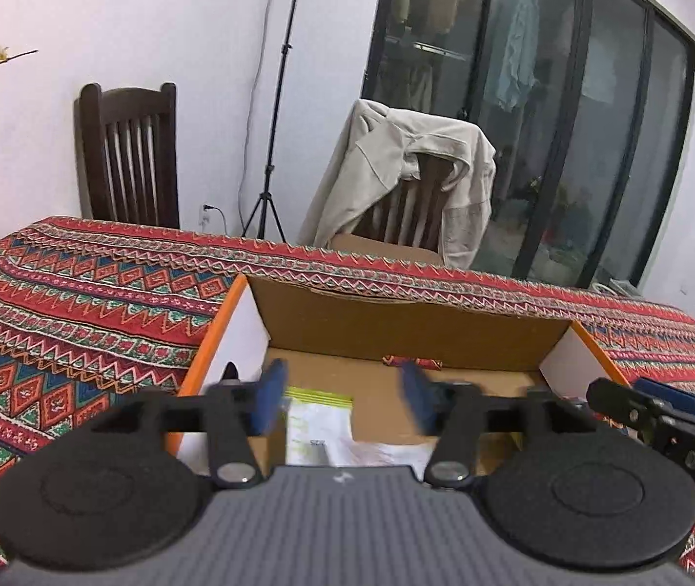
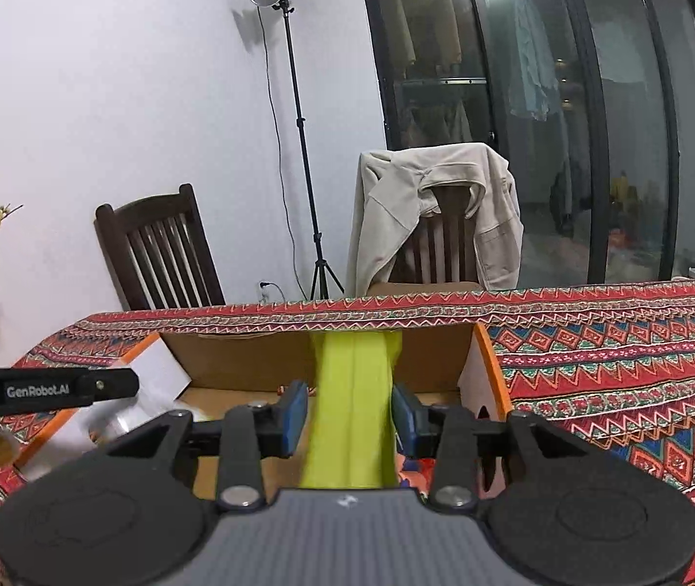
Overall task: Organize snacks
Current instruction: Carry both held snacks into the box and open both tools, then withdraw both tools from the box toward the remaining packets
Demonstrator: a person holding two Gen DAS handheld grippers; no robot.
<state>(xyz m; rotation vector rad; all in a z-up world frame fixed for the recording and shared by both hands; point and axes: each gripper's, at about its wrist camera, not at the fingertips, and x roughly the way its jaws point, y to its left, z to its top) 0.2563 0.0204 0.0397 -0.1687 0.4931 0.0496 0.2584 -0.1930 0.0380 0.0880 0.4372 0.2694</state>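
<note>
Left wrist view, left to right. A patterned red tablecloth (image 1: 79,303) is covering the table. An open cardboard box (image 1: 411,327) with orange outer edges is sitting on it, flaps up, brown floor showing. The left gripper (image 1: 345,393) is hovering over the box's near half; its blue pads (image 1: 267,403) are standing well apart with nothing between them, blurred. Below and between them a white snack packet with a green-striped top (image 1: 316,420) is lying flat on the box floor. A small red-patterned item (image 1: 411,361) is lying at the foot of the far wall; cannot tell what it is. At the right edge the other tool's black arm is reaching in.

Right wrist view, left to right. The left tool's black arm, lettered "GenRobot.AI", is entering from the left edge over the box's left wall. The same box (image 2: 230,361) is lying ahead on the cloth (image 2: 616,366). The right gripper (image 2: 350,412) is sitting over the box with a yellow-green snack packet (image 2: 352,390) running lengthwise between its pads (image 2: 294,415), the packet's far end reaching the box's back wall. The pads are flanking the packet closely; a slim gap is showing on the left side, so cannot tell whether they are pressing on it.

Behind the table: two dark wooden chairs, one draped with a beige jacket (image 2: 425,210), and a light stand (image 2: 294,146).
</note>
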